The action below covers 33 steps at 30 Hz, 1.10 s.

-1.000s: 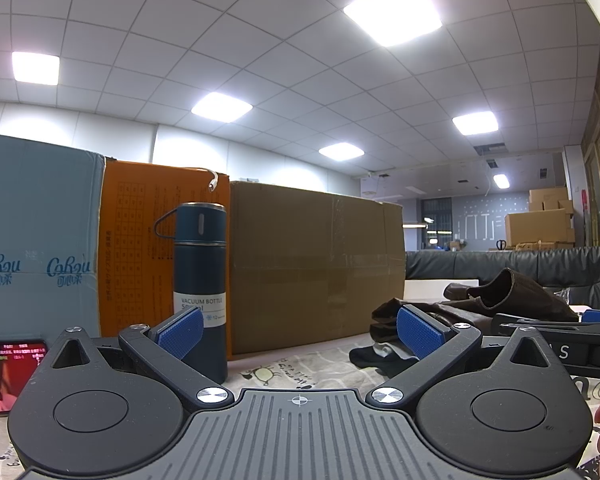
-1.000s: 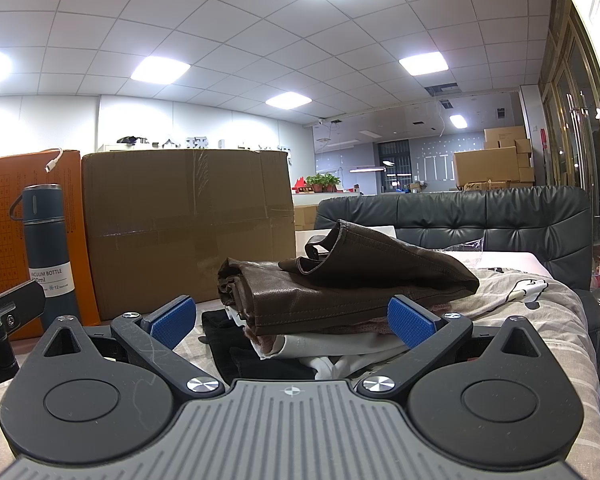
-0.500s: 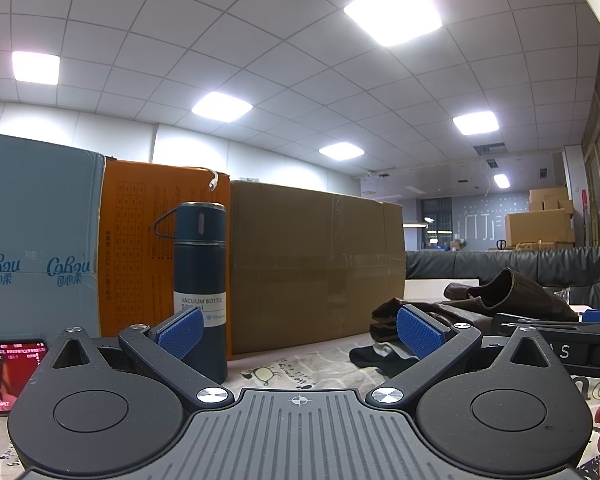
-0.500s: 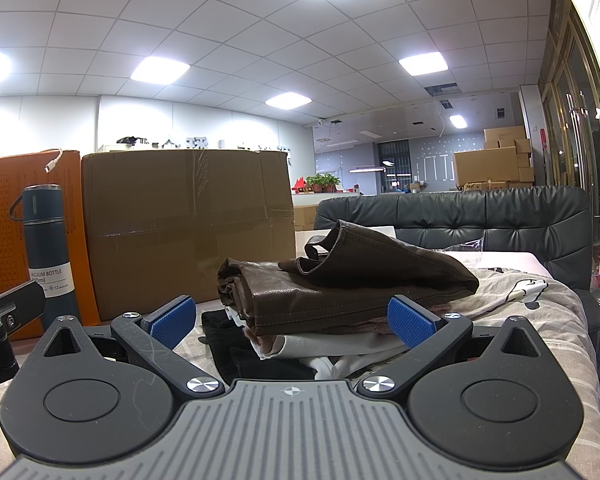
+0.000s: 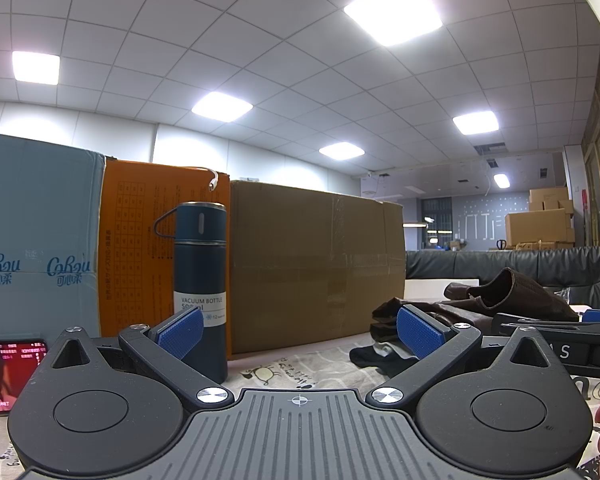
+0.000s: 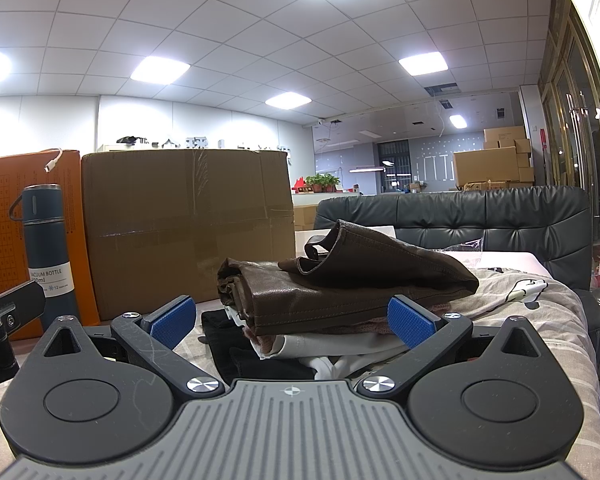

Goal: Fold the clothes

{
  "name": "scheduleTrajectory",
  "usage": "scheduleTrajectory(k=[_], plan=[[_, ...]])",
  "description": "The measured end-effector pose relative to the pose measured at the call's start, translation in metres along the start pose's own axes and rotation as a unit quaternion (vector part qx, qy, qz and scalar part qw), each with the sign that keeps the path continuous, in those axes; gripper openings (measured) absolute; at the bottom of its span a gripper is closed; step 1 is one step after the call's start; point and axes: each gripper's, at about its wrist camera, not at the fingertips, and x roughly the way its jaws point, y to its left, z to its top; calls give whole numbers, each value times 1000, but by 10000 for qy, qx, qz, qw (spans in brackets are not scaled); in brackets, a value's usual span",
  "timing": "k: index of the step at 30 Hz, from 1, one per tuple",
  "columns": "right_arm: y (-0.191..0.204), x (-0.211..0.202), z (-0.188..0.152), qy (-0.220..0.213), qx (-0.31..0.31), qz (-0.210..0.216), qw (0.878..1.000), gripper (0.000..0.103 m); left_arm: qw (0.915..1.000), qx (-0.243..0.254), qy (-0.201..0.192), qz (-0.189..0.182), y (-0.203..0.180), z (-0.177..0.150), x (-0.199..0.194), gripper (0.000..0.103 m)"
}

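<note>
A folded brown leather-like garment [image 6: 340, 284] lies on top of a pile of clothes, with white [image 6: 340, 350], pink and black [image 6: 236, 344] pieces under it, on a patterned cloth. My right gripper [image 6: 292, 320] is open and empty, low over the cloth just in front of the pile. My left gripper [image 5: 300, 332] is open and empty, further left. In the left wrist view the brown garment [image 5: 512, 296] lies to the right, with the right gripper's body [image 5: 560, 340] in front of it.
A dark blue vacuum bottle [image 5: 200, 280] stands just ahead of the left gripper. Behind it stand a brown carton [image 5: 316, 264], an orange box [image 5: 140, 248] and a blue box [image 5: 36, 248]. A phone [image 5: 8, 376] is at the left. A dark sofa [image 6: 480, 220] is behind the pile.
</note>
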Motion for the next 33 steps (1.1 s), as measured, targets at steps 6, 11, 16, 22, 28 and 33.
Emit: scheduleTrajectory(k=[6, 11, 16, 22, 28, 33], plan=[[0, 0, 0, 2, -1, 1, 10000, 103, 10000, 1, -1, 17, -1, 0, -1, 103], [1, 0, 0, 5, -1, 4, 10000, 103, 10000, 2, 2, 19, -1, 1, -1, 103], [-1, 0, 0, 6, 4, 10, 10000, 103, 10000, 3, 3, 27, -1, 1, -1, 103], [2, -3, 0, -106, -25, 25, 9999, 103, 10000, 48, -24, 39, -3, 0, -2, 103], [3, -8, 0, -223, -41, 86, 9997, 103, 9999, 149, -33, 15, -6, 0, -1, 103], [4, -8, 0, -251, -41, 144, 9996, 103, 9995, 310, 4, 6, -11, 0, 2, 103]])
